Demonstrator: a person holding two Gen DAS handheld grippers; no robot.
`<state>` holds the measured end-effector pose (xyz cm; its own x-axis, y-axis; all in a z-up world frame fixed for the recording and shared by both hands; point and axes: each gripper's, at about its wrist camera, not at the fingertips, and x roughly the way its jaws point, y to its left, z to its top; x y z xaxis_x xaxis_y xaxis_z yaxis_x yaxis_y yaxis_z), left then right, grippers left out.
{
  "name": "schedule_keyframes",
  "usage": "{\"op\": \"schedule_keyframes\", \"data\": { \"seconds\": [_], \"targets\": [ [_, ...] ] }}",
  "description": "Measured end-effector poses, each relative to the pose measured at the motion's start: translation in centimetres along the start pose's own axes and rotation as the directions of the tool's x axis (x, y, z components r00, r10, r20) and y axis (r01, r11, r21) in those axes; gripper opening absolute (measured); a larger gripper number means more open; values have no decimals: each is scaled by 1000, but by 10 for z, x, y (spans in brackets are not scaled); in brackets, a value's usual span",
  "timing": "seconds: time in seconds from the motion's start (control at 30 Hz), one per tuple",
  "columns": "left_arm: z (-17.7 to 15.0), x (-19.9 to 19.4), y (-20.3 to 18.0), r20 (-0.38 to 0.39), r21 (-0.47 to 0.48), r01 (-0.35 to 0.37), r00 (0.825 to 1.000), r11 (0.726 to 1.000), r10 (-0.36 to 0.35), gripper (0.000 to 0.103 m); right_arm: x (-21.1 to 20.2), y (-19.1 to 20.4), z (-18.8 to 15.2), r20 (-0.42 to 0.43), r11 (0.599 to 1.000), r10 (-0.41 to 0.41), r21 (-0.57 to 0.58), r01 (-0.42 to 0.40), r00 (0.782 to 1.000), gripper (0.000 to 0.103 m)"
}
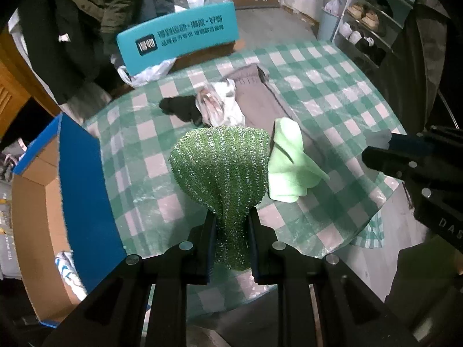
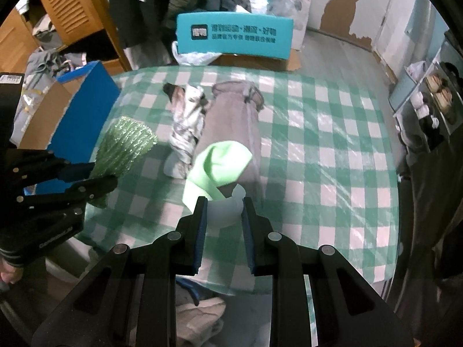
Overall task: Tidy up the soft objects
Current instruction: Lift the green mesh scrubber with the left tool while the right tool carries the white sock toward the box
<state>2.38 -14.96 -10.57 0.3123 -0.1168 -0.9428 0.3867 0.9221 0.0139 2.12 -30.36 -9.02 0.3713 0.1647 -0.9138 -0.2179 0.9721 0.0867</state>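
Observation:
My left gripper [image 1: 231, 222] is shut on a sparkly dark green cloth [image 1: 221, 167] and holds it above the checked table [image 1: 332, 98]; the cloth also shows in the right wrist view [image 2: 124, 144]. My right gripper [image 2: 224, 205] is shut on a light green cloth [image 2: 220, 164], whose pale end sits between the fingers; this cloth shows in the left wrist view [image 1: 286, 162] too. On the table lie grey trousers [image 2: 234, 121], a white patterned cloth [image 2: 188, 121] and a black cloth [image 1: 181, 108].
An open cardboard box with blue flaps [image 1: 78, 185] stands left of the table. A teal chair back [image 1: 179, 37] is behind the table. A shoe rack [image 1: 373, 20] stands at the far right. Clothes hang at the back left.

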Motion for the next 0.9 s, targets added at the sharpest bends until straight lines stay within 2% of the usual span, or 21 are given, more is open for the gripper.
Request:
{"op": "schedule_keyframes", "data": {
  "seconds": [0.4, 0.9],
  "targets": [
    [-6, -22, 22, 48, -19, -34, 998, 999, 35, 19, -20, 33, 18, 51, 998, 31, -61, -28, 998, 22],
    [-19, -44, 65, 89, -78, -79, 992, 994, 85, 19, -25, 77, 45, 71, 990, 69, -125, -60, 995, 22]
  ]
}}
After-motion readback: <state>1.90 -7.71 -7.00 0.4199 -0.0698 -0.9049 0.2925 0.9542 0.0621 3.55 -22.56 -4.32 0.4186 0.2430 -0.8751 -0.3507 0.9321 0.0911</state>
